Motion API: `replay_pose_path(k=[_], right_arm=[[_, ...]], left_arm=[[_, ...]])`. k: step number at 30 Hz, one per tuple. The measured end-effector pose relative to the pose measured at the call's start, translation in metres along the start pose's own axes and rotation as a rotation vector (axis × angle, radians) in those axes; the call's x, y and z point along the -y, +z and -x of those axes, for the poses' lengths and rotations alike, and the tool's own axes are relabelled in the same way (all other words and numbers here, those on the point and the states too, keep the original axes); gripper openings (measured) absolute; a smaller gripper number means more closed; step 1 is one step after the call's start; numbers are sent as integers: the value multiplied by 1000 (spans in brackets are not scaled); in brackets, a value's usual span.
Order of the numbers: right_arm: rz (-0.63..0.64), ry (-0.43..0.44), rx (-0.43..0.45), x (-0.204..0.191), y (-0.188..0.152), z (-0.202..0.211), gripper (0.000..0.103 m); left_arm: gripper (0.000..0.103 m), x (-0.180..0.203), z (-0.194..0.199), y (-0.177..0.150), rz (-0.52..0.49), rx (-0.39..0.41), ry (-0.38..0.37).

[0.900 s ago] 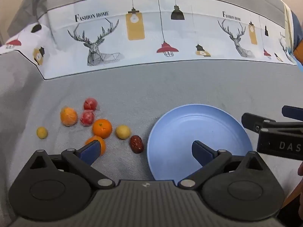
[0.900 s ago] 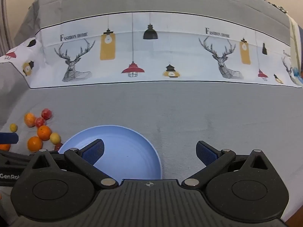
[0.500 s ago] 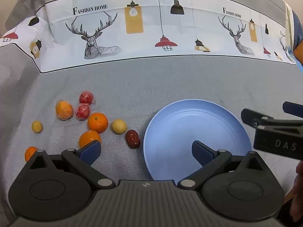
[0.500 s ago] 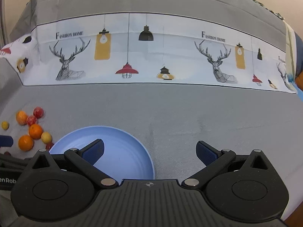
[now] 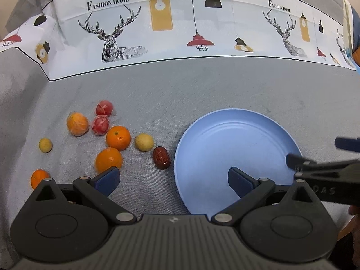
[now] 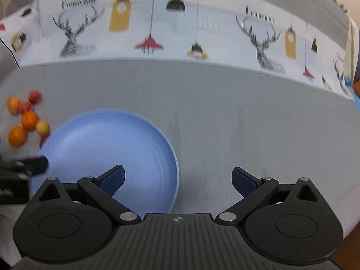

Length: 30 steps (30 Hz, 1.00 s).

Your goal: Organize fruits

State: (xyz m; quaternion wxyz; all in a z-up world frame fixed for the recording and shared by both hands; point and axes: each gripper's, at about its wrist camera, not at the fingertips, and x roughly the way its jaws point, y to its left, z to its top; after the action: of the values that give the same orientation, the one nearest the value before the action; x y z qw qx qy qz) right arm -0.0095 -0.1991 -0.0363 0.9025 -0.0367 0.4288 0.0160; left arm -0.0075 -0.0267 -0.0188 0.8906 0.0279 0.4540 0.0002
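Note:
An empty blue plate (image 5: 236, 139) lies on the grey cloth; it also shows in the right wrist view (image 6: 108, 141). Left of it lie several loose fruits: oranges (image 5: 118, 138), two red fruits (image 5: 100, 124), two small yellow fruits (image 5: 144, 142) and a dark red date (image 5: 161, 154). My left gripper (image 5: 173, 181) is open and empty, low over the cloth between fruits and plate. My right gripper (image 6: 178, 180) is open and empty over the plate's right rim; it shows at the right of the left wrist view (image 5: 319, 164).
A white printed strip with deer and lamps (image 5: 180, 27) runs across the far side of the cloth. Grey cloth (image 6: 247, 117) stretches right of the plate. The fruits appear at the left edge in the right wrist view (image 6: 27, 119).
The left gripper has drawn back a little, showing one more orange at the lower left. The right gripper has moved fast; its view is blurred and the plate sits more central in it.

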Motion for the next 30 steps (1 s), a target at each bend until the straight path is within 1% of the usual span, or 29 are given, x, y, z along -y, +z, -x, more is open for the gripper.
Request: replay_pose_path(k=[4, 8, 12, 14, 17, 21, 25, 30], right_arm=[[-18, -56, -92, 2, -8, -20, 100], [-13, -130, -143, 7, -17, -35, 100], [0, -162, -142, 9, -24, -43, 99], [43, -242, -128, 8, -23, -37, 99], [33, -300, -111, 15, -15, -30, 99], [-7, -275, -72, 20, -9, -17, 98], [-45, -190, 5, 23, -1, -3, 97], [-62, -89, 68, 20, 5, 10, 91]], left_arm=[[102, 2, 1, 0, -4, 2, 0], [102, 1, 1, 0, 0, 2, -2], [102, 3, 1, -1, -6, 0, -6], [102, 4, 1, 0, -9, 0, -7], [102, 3, 1, 0, -7, -1, -12], [102, 4, 1, -1, -6, -6, -19], [102, 5, 0, 0, -4, -8, -25], [102, 1, -2, 1, 23, -20, -36]])
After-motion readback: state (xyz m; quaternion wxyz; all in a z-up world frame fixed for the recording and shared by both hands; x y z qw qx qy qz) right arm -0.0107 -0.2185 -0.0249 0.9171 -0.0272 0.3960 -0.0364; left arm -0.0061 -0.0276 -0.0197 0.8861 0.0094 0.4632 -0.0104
